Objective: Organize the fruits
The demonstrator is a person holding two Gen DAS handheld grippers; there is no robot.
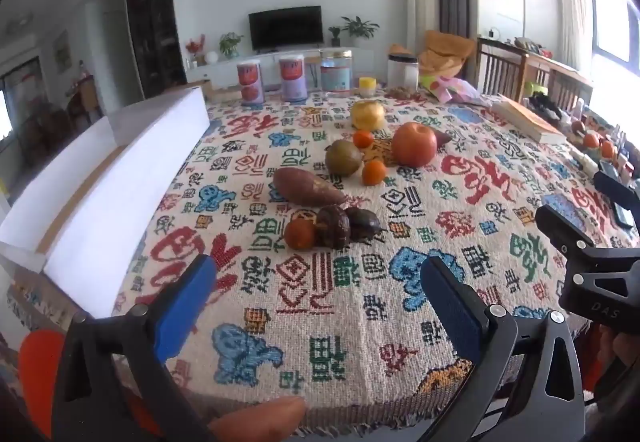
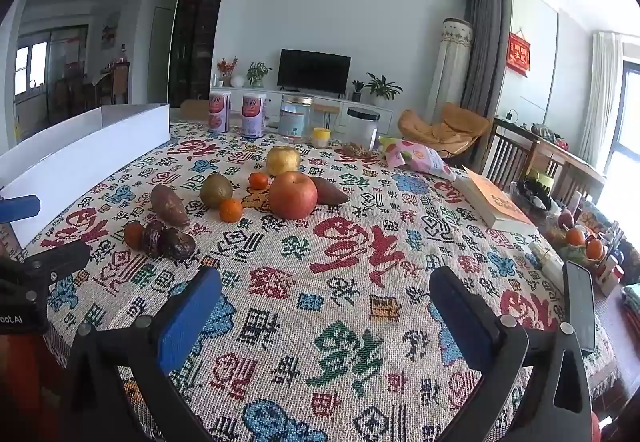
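Both grippers — left gripper (image 1: 320, 306) and right gripper (image 2: 326, 306) — are held with jaws apart (nothing gripped); the red apple (image 2: 292, 195) could be knocked rolling off the desk (image 2: 360, 342).

Desk (image 2: 360, 322) under a woven cloth (image 2: 352, 250) with red, blue and green characters. Mid-desk cluster: red apple (image 2: 292, 195), yellow apple (image 2: 283, 160) behind it, green fruit (image 2: 216, 189), two small oranges (image 2: 231, 210), two sweet potatoes (image 2: 169, 205). Nearer left: three dark fruits (image 2: 168, 240) touching. Left edge: long white box (image 2: 84, 157). Far edge: cans and jars (image 2: 295, 118). Right: book (image 2: 498, 205).
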